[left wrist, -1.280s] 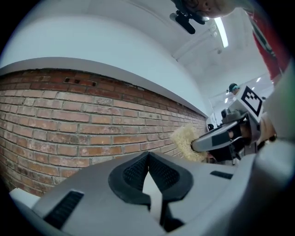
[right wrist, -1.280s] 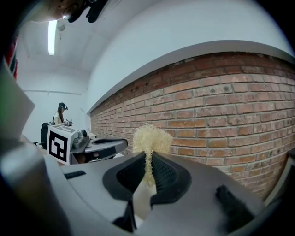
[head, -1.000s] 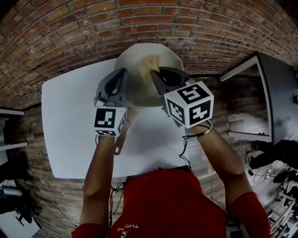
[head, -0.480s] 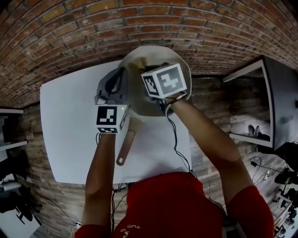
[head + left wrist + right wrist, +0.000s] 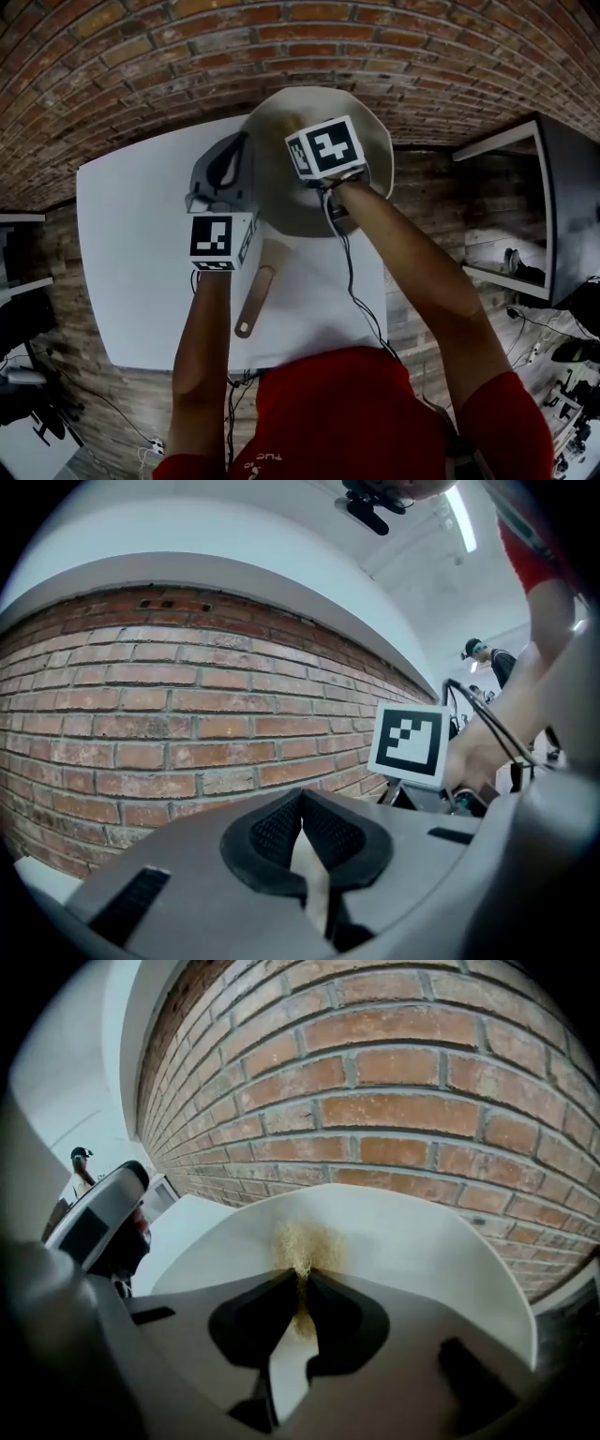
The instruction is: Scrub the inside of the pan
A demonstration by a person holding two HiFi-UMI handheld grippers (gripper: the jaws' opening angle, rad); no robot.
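Left gripper [image 5: 302, 803]: pads are pinched together on a thin pale edge. The head view puts that gripper at the left rim of the pan [image 5: 375, 141], so I read it as clamped on the rim, holding the pan. Right gripper [image 5: 305, 1279]: pads are closed on the scrubber [image 5: 305, 1241], a yellowish fibrous tuft that pokes out ahead of the tips. The tuft sits inside the pan, against the pale inner surface towards the far wall; it looks like contact, but I can't confirm it. The pan is at the far edge of the white table [image 5: 141, 244], close to the brick wall [image 5: 422, 1101]. Its interior is cream and its rim is lifted on the far side in the right gripper view. The wooden handle [image 5: 255, 298] points back towards me and lies over the table, just right of my left forearm. My right hand reaches over the pan from the near side, with its marker cube [image 5: 325, 147] above the bowl. A cable [image 5: 342, 253] runs down along my right wrist. That same cube also shows in the left gripper view, just right of the left pads.
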